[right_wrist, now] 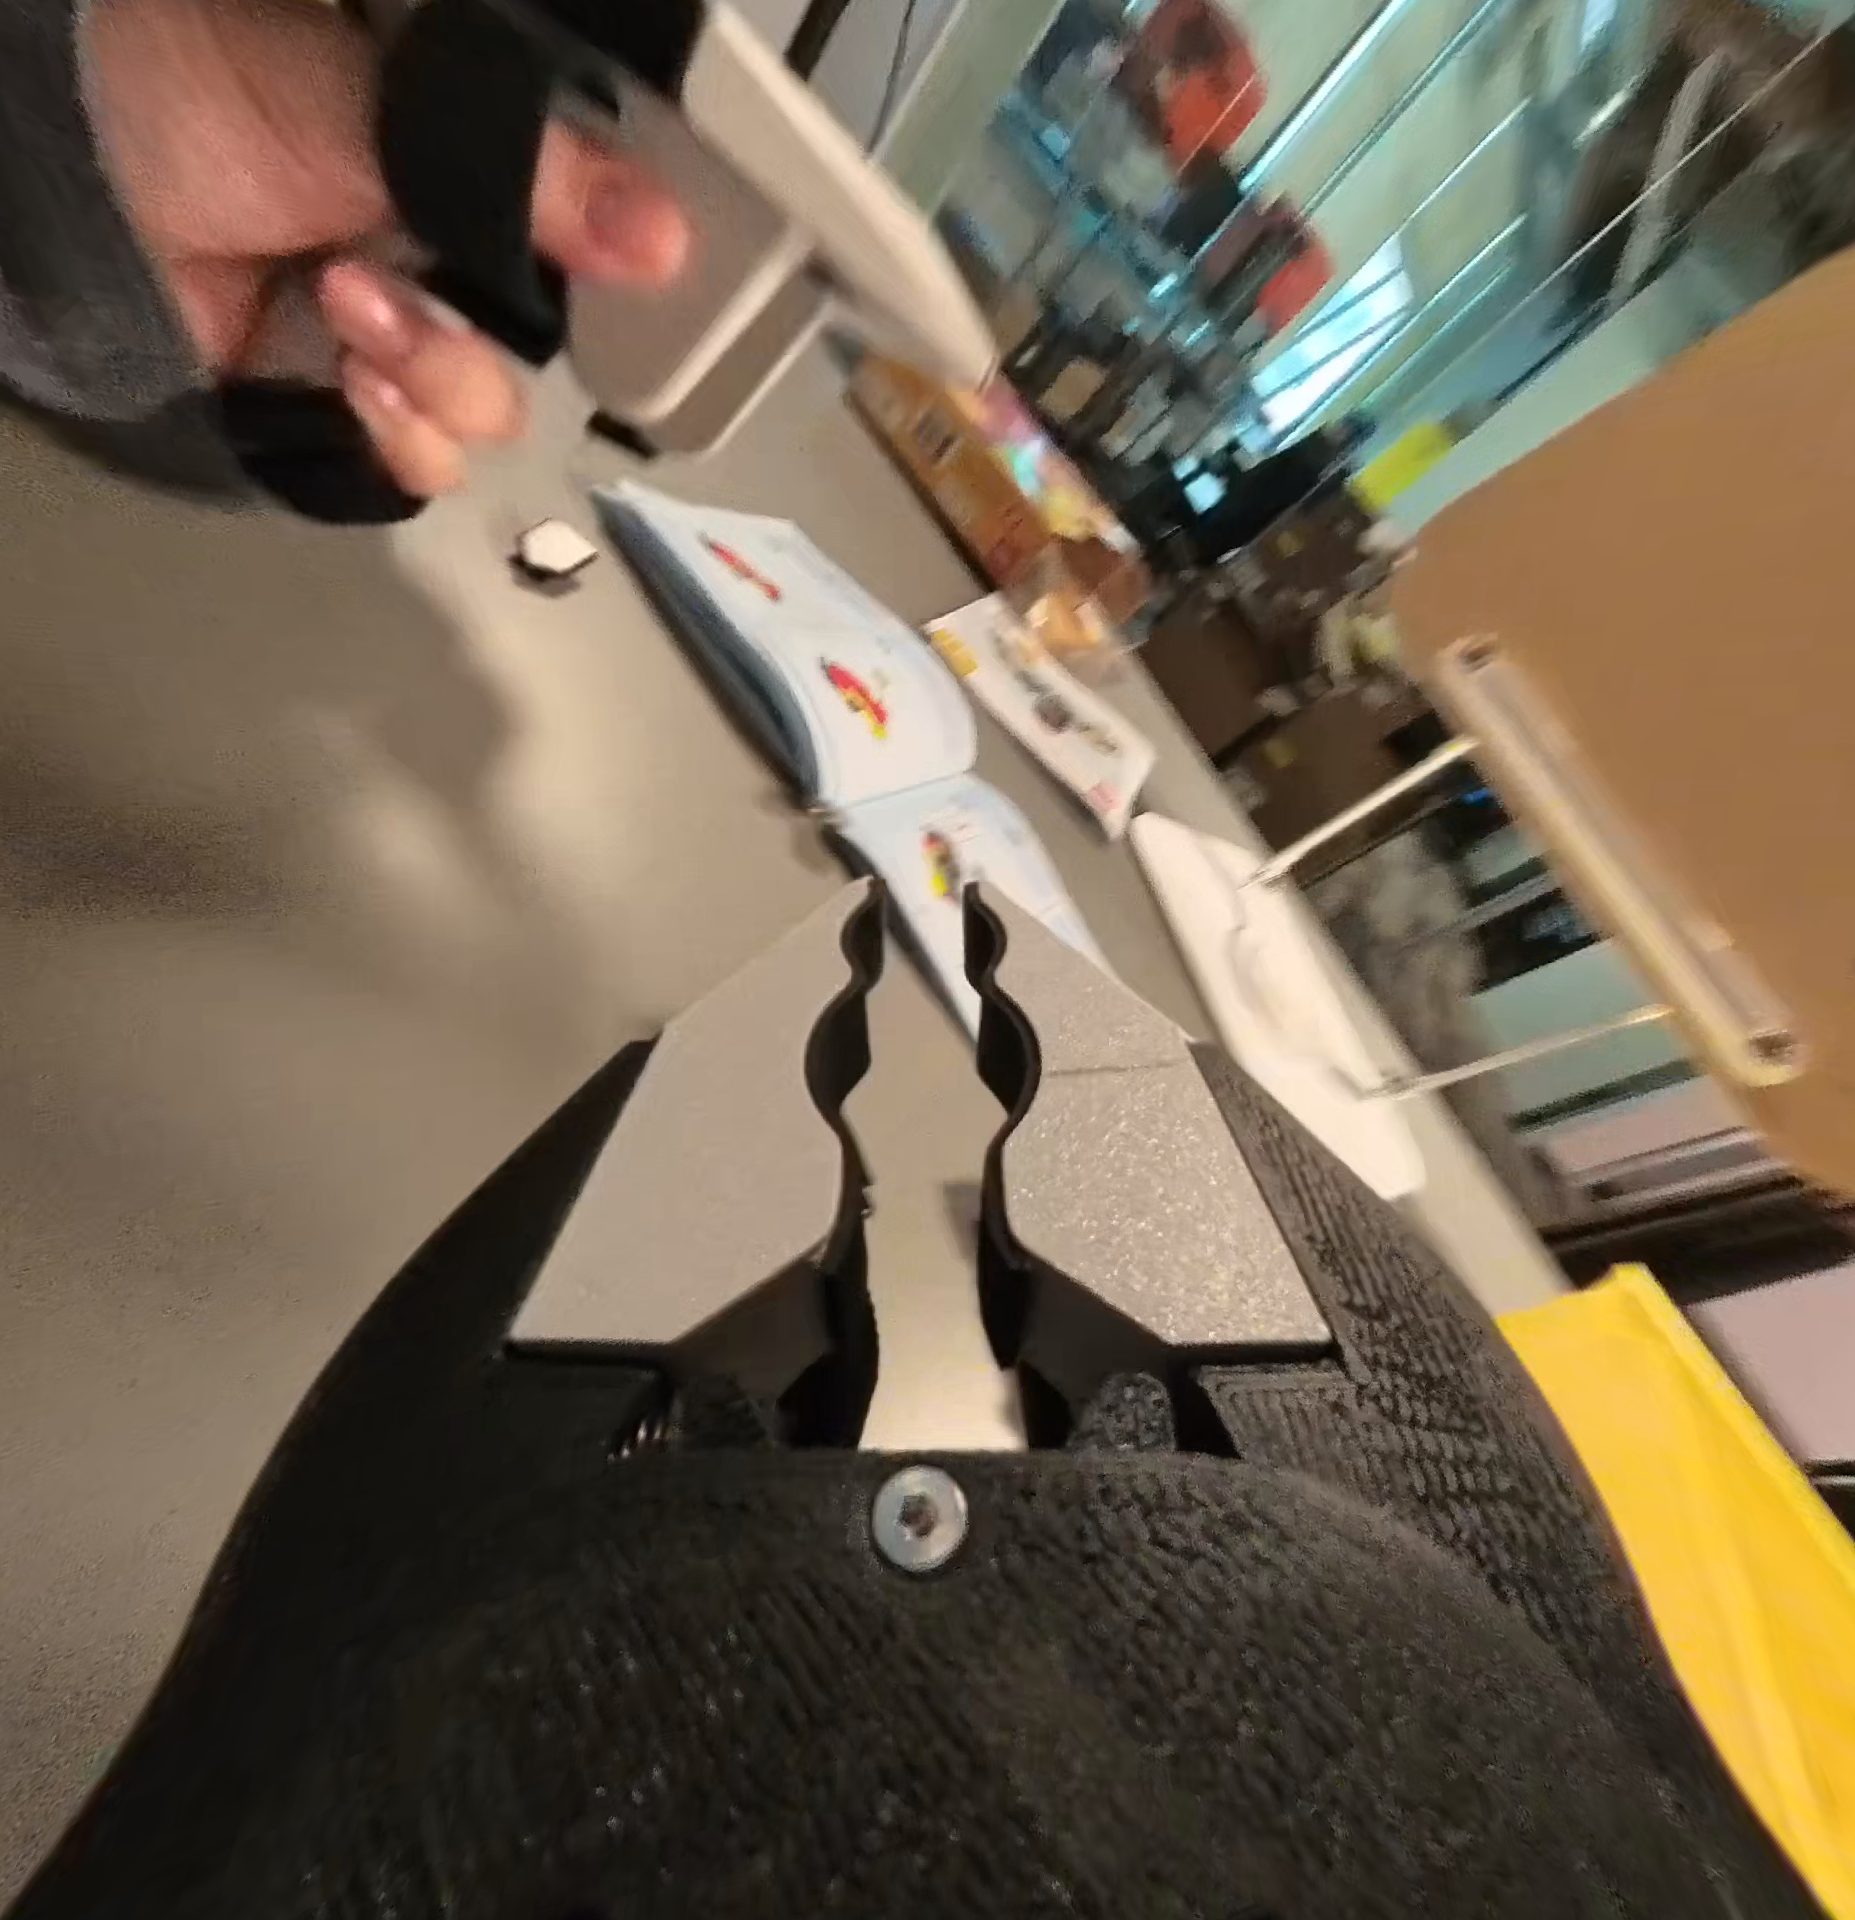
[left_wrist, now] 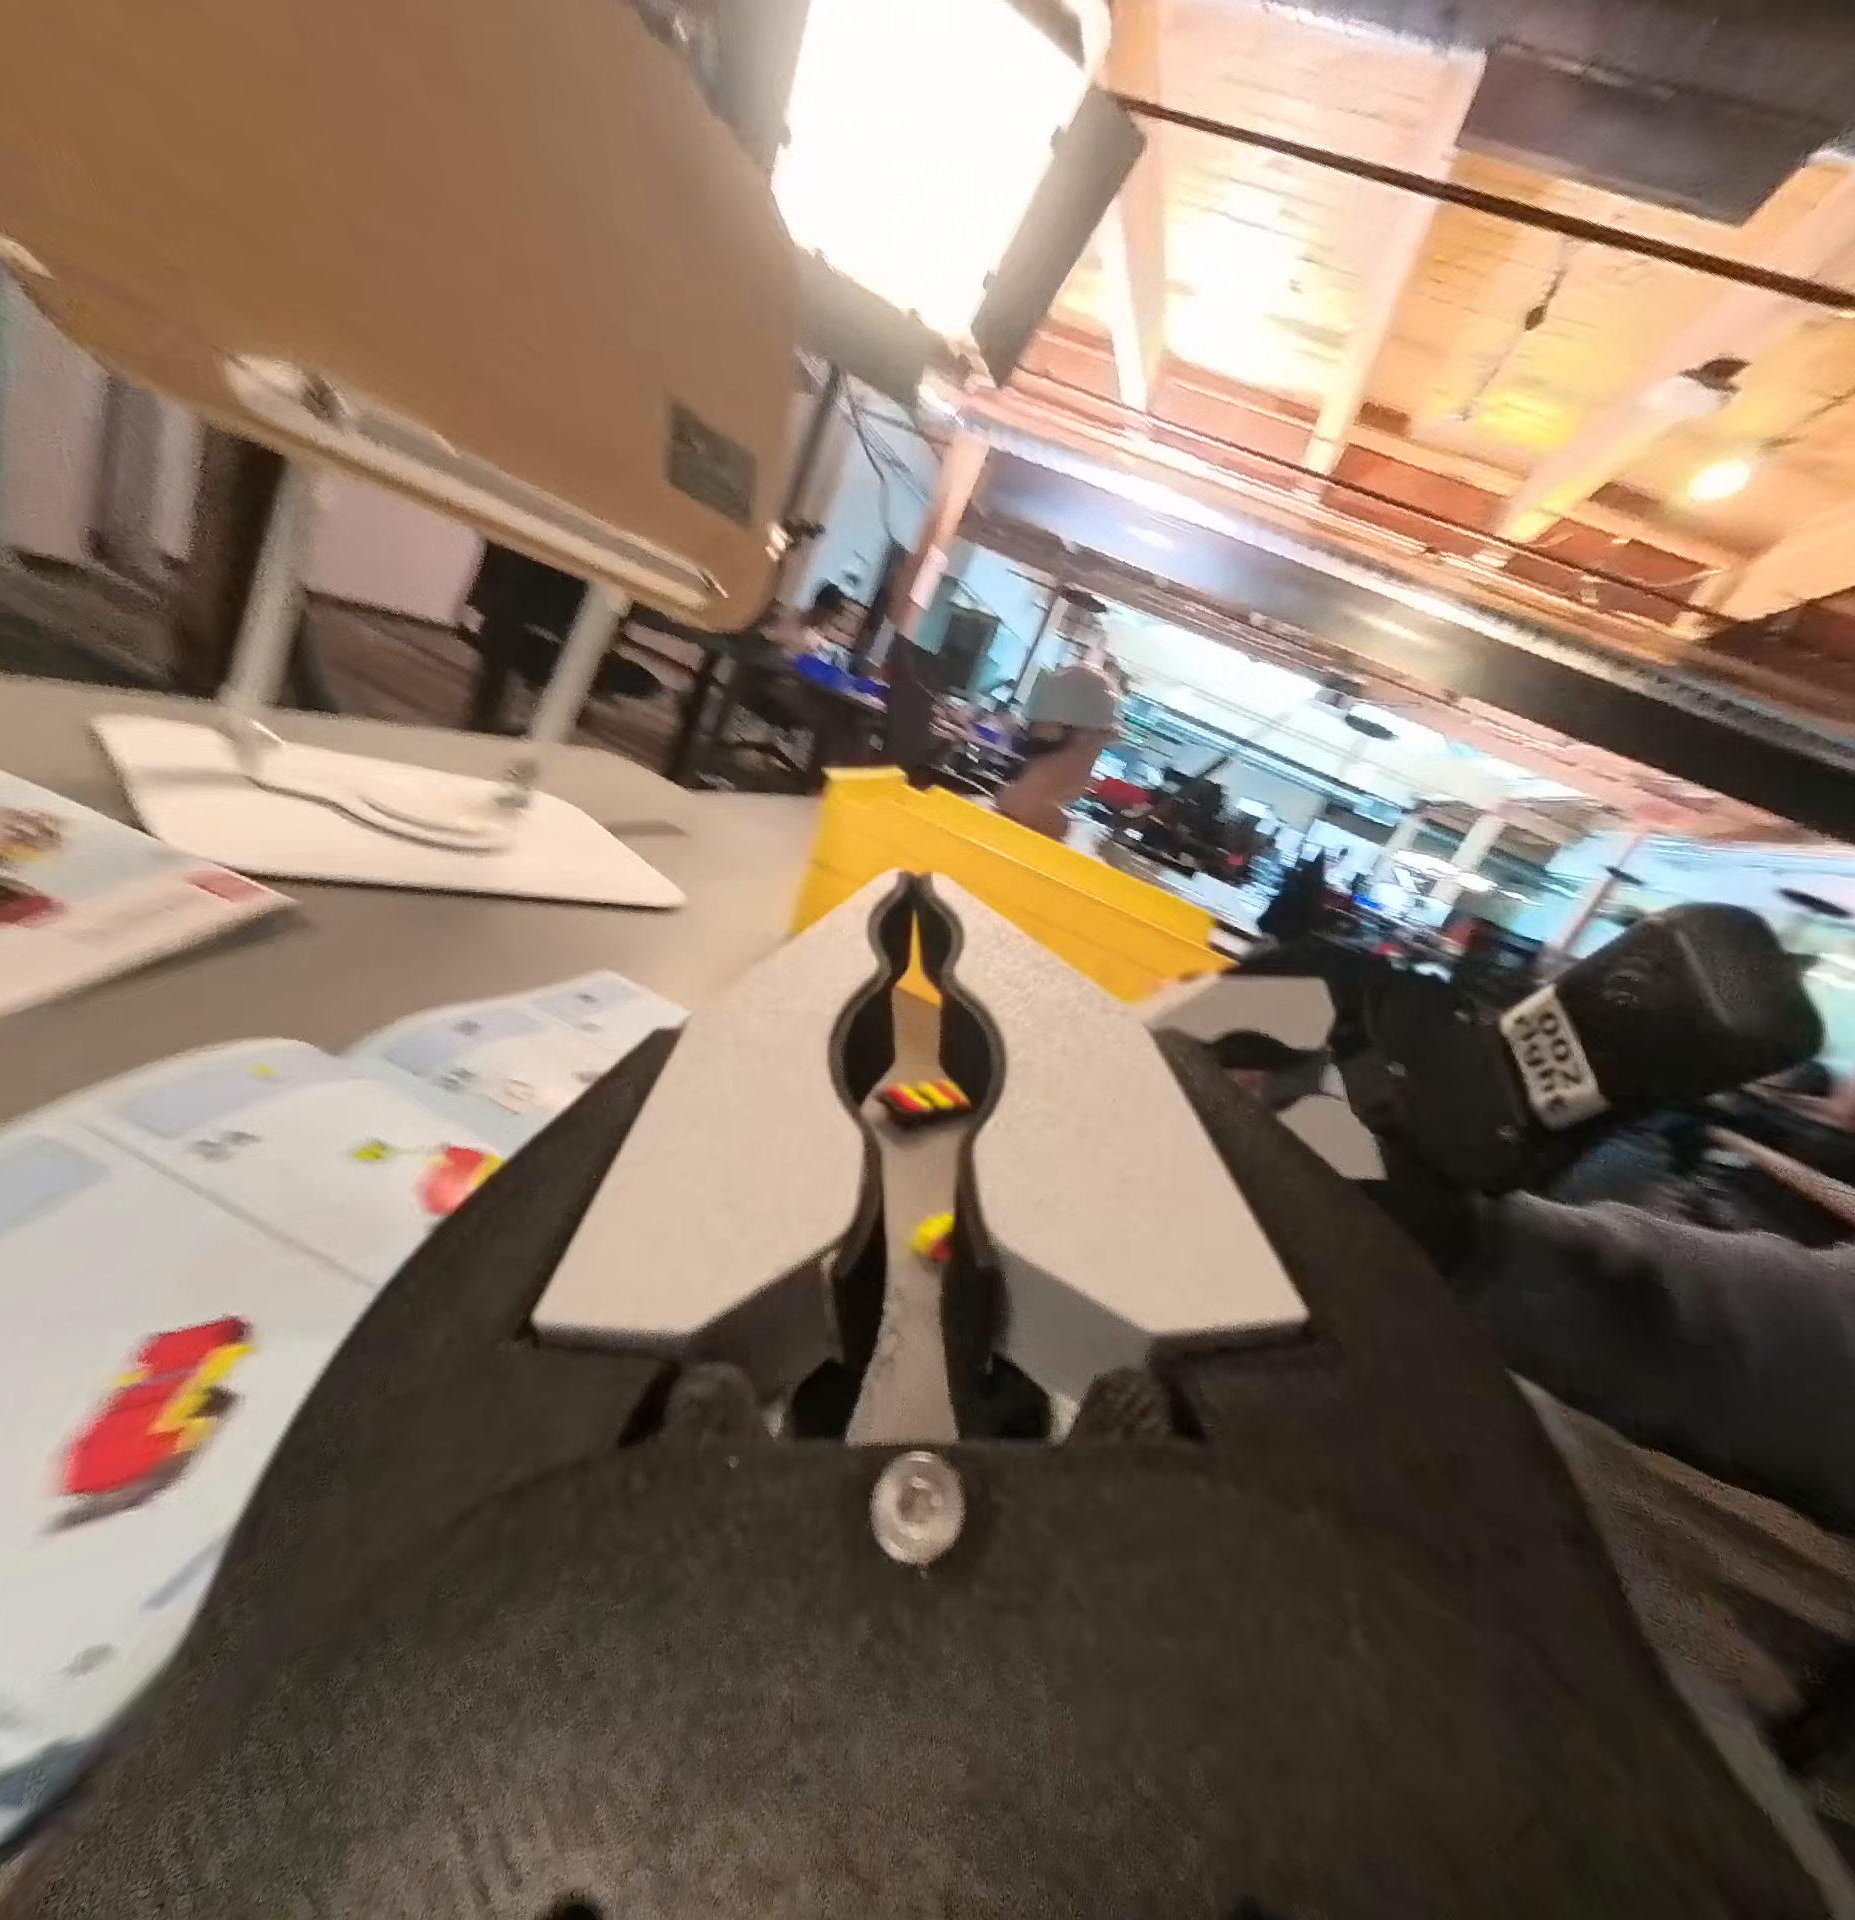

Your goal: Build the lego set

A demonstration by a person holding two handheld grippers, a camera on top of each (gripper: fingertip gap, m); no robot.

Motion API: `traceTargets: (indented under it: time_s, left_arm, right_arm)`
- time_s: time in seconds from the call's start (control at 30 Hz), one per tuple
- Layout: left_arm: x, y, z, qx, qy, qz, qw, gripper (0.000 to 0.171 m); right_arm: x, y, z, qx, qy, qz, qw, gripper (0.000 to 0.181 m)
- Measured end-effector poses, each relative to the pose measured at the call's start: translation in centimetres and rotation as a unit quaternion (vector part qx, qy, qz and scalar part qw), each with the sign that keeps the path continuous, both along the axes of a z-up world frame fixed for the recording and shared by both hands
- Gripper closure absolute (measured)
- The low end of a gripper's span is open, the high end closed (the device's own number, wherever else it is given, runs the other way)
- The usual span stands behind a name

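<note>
Left wrist view: the left tool [left_wrist: 915,896] is clenched, tips touching, with nothing between them. Seen through the gap behind the tips, a small striped red, yellow and black piece [left_wrist: 925,1098] lies flat on the table [left_wrist: 403,966], straight ahead along the tool's axis and lower than the tips. A smaller red and yellow bit [left_wrist: 933,1234] lies nearer the camera on the same line. The piece's long side runs crosswise to the fingers. Beyond the tips stands a yellow bin [left_wrist: 1006,894]; its inside is hidden from here. The open booklet [left_wrist: 227,1174] lies to the left. The right tool's dark body [left_wrist: 1588,1029] hangs to the right, close by.

Right wrist view: the right tool [right_wrist: 918,899] is released, a narrow gap between the tips, holding nothing. It points toward the booklet [right_wrist: 861,707], which lies just past the tips. No loose piece shows here. The bin's [right_wrist: 1692,1507] wall sits at the lower right; its contents cannot be seen. A hand [right_wrist: 310,239] is at the upper left.

Judging by this, the left tool is nearer the piece and would need to open and dip.
</note>
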State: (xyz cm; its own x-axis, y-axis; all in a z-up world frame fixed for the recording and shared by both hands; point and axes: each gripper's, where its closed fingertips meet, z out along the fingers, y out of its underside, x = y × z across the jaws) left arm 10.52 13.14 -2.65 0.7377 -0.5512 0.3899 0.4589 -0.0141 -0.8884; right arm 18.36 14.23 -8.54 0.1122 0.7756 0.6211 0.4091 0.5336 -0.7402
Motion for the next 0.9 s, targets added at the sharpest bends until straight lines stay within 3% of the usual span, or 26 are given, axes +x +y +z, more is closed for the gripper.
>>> traceTargets:
  time_s: [0.17,0.3,0.43,0.67,0.9]
  left_arm:
    - [-3.1,-0.1,1.3,0.067,0.097,0.111,0.987,0.17]
    - [-4.1,-0.2,1.5,0.105,0.194,0.163,0.962,0.169]
    - [-4.2,0.2,0.4,0.118,0.289,0.183,0.932,0.17]
    - [-2.5,0.6,-0.9,0.118,0.339,0.159,0.92,0.171]
    - [-2.3,0.8,-1.2,0.107,0.33,0.145,0.927,0.171]
  right_arm:
    - [-1.3,0.3,-3.2,-0.179,-0.104,0.027,0.978,0.162]
    - [-2.8,0.6,-4.6,-0.227,-0.227,0.042,0.946,0.159]
    - [-4.1,1.7,-5.7,-0.241,-0.296,0.052,0.923,0.159]
    - [-5.6,3.1,-7.3,-0.277,-0.321,0.043,0.904,0.159]
    - [-7.1,2.8,-7.4,-0.313,-0.304,0.049,0.899,0.165]
